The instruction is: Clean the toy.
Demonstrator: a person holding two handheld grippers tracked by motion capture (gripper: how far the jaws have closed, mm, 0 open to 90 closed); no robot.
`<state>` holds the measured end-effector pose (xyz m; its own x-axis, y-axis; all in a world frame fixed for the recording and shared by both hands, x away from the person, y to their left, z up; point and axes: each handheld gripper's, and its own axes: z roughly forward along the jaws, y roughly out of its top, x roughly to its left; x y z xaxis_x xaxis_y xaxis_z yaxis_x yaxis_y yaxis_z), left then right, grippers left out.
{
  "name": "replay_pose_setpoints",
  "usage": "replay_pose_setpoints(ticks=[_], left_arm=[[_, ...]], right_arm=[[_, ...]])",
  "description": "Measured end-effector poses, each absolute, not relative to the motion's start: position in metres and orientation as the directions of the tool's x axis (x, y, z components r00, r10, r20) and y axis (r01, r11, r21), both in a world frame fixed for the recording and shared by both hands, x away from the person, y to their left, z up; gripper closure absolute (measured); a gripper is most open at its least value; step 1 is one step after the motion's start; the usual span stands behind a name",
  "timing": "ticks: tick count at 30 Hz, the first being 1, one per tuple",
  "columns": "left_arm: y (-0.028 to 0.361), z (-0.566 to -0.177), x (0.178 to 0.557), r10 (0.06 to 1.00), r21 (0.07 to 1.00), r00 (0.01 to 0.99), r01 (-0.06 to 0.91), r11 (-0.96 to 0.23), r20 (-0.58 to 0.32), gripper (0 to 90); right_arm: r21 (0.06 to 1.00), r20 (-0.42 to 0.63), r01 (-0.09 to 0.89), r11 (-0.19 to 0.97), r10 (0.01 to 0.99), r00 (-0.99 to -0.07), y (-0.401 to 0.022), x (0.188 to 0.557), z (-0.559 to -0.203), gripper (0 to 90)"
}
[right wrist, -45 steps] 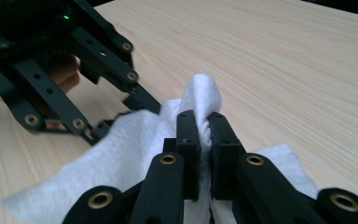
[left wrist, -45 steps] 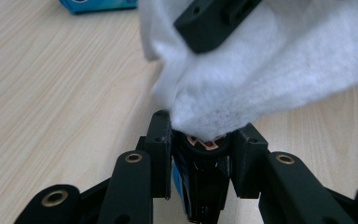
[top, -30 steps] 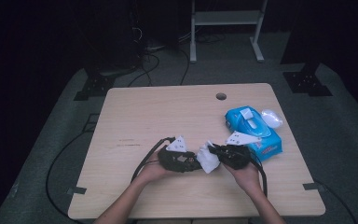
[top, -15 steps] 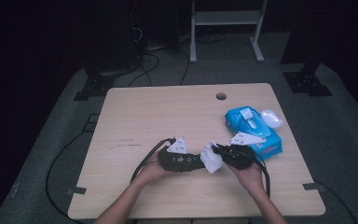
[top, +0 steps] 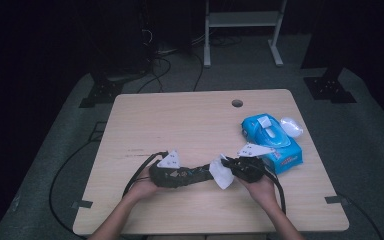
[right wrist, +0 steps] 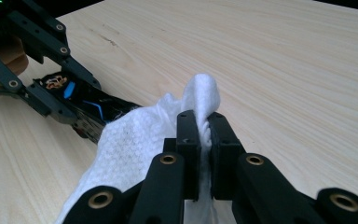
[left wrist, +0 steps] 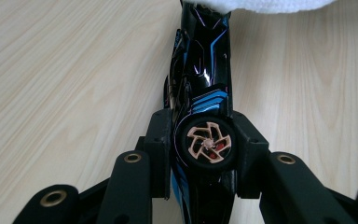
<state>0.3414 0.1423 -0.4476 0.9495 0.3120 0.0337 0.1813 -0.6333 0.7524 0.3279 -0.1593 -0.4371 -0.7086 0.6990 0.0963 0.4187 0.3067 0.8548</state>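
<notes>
The left gripper (left wrist: 205,144) jaws clamp a shiny black-and-blue toy car (left wrist: 200,84), the right gripper (right wrist: 204,135) jaws pinch a white wet wipe (right wrist: 135,140), so rubbing the car comes next.

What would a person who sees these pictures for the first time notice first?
First comes the black toy car with blue stripes and a copper wheel, clamped in the left gripper near the front edge of the wooden table. Next is the white wipe, pinched in the right gripper and lying against the car's end. Further right on the table lies a bright blue pack of wipes.
</notes>
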Motion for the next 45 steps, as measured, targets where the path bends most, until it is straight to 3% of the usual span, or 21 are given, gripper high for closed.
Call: replay_pose_setpoints(ticks=[7,10,24,30,39,45], left_arm=[[0.151,-0.447,0.339,0.322,0.750,0.947,0.195,-0.632,0.025,63.9],[0.148,-0.444,0.341,0.317,0.750,0.948,0.198,-0.632,0.017,59.5],[0.108,-0.434,0.355,0.303,0.700,0.952,0.199,-0.686,0.026,52.5],[0.094,-0.436,0.362,0.297,0.667,0.955,0.214,-0.714,0.012,51.9],[0.071,-0.443,0.364,0.288,0.546,0.956,0.213,-0.810,0.054,51.5],[0.067,-0.440,0.360,0.246,0.525,0.966,0.166,-0.835,0.086,56.9]], right_arm=[[0.857,0.103,0.408,0.315,0.671,-0.734,-0.146,0.328,-0.438,84.0],[0.858,0.106,0.405,0.315,0.664,-0.740,-0.143,0.328,-0.437,83.9],[0.867,0.125,0.415,0.277,0.685,-0.718,-0.167,0.324,-0.433,83.9],[0.869,0.129,0.418,0.265,0.694,-0.709,-0.176,0.322,-0.432,83.9],[0.868,0.142,0.425,0.257,0.692,-0.708,-0.179,0.322,-0.435,83.9],[0.861,0.169,0.438,0.257,0.668,-0.724,-0.171,0.323,-0.438,83.9]])
